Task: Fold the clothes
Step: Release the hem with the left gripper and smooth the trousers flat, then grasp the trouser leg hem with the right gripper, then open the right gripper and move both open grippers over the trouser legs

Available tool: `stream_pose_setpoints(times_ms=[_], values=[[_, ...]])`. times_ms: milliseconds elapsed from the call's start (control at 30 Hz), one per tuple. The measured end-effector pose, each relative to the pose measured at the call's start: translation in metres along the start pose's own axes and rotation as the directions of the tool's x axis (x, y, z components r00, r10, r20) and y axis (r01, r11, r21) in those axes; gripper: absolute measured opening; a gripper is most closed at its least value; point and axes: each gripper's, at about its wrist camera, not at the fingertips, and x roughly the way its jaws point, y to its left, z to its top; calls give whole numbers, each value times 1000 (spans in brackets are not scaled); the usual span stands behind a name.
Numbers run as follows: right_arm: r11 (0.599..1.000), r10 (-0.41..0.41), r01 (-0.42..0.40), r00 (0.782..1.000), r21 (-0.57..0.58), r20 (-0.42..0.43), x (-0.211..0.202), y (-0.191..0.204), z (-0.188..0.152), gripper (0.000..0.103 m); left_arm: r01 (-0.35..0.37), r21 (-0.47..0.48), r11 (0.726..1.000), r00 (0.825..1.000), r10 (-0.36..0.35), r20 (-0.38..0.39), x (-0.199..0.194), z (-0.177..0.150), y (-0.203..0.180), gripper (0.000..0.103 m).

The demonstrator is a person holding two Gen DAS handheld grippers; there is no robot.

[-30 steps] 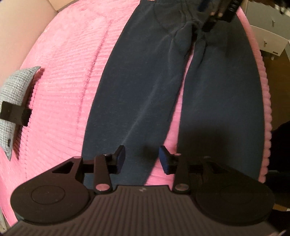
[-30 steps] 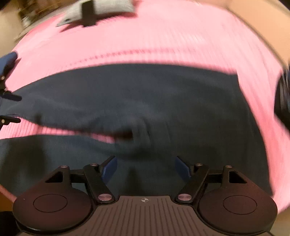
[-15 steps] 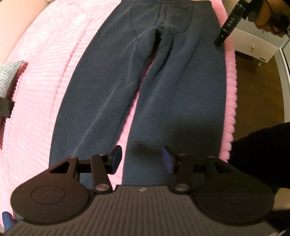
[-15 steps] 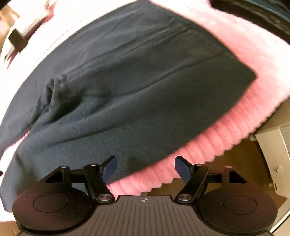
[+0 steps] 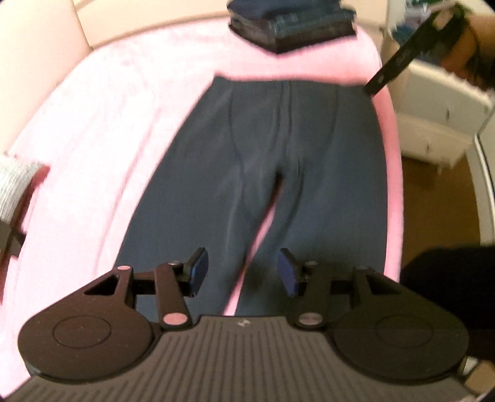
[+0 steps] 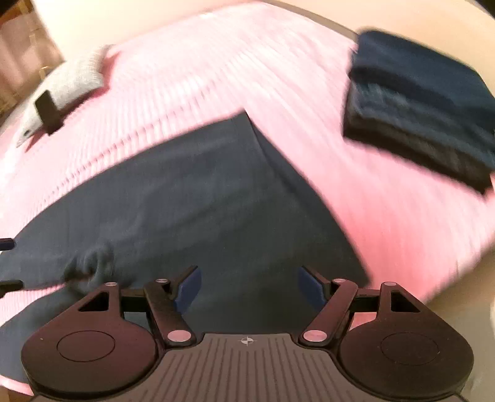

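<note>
Lying flat and spread out on the pink ribbed bedspread are the dark navy trousers, waistband at the far end and both legs running back toward the left wrist camera, a thin wedge of pink showing between them. Above the gap between the legs the left claw is held clear of the cloth; its jaws have just been opening, they are seen moderately parted, and nothing is between the blue pads. Off to the upper right of that view, past the waistband's corner and beyond the bed's edge, the right claw is seen held in a hand, well above the fabric. From the right wrist camera the same trousers are seen beneath the right claw, whose jaws are held wide apart and empty, with the crumpled crotch seam to the lower left and the waistband edge slanting down to the right. Beyond the waistband a stack of folded dark clothes is found resting on the bedspread, apart from the trousers. A grey knitted item with a black band across it is spotted at the far left side of the bed. White drawers are glimpsed beside the bed on the right, though both views are smeared by blur.
</note>
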Motion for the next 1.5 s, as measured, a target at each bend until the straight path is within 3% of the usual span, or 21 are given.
stream_pose_setpoints(times_ms=[200, 233, 267, 433, 567, 600, 667, 700, 767, 867, 1100, 1333, 1400, 1467, 1500], values=[[970, 159, -169, 985, -172, -73, 76, -40, 56, 72, 8, -11, 1000, 1000, -7, 28, 51, 81, -29, 53], [960, 181, -197, 979, -198, -97, 92, -45, 61, 59, 5, -20, 1000, 1000, -5, 20, 64, 92, -34, 53], [950, 199, -221, 973, -221, -119, 106, -50, 65, 48, -1, -28, 1000, 1000, 1, 4, 80, 103, -40, 53], [906, 242, -290, 952, -307, -186, 149, -67, 73, 47, -37, -86, 996, 993, 27, -116, 148, 134, -55, 53], [898, 275, -326, 940, -294, -204, 150, -73, 70, 44, -54, -94, 994, 979, 35, -201, 179, 134, -59, 53], [897, 283, -335, 936, -288, -208, 149, -74, 69, 40, -55, -94, 994, 975, 33, -219, 184, 133, -60, 53], [897, 277, -330, 938, -296, -207, 148, -75, 69, 20, -54, -90, 994, 969, 30, -246, 190, 131, -63, 53], [899, 261, -314, 944, -305, -202, 147, -76, 71, 4, -54, -88, 995, 966, 29, -258, 193, 130, -65, 53], [903, 234, -277, 958, -329, -165, 136, -83, 80, 6, -60, -73, 996, 962, 38, -272, 197, 130, -69, 53], [910, 233, -262, 964, -322, -125, 121, -96, 89, 6, -67, -68, 995, 969, 49, -242, 195, 140, -70, 52], [900, 198, -228, 973, -373, -119, 128, -90, 74, 6, -28, -81, 996, 980, 11, -200, 212, 162, -71, 52], [918, 190, -223, 973, -327, -132, 138, -93, 67, 9, -2, -110, 994, 979, -20, -204, 225, 160, -68, 54], [920, 174, -210, 976, -331, -135, 131, -91, 68, 20, -8, -130, 991, 978, -19, -206, 224, 160, -66, 54], [924, 159, -195, 978, -330, -132, 123, -88, 67, 46, -25, -147, 989, 979, -5, -203, 215, 158, -65, 54], [925, 160, -196, 978, -326, -136, 118, -87, 67, 47, -35, -161, 986, 979, 2, -202, 209, 155, -64, 54]])
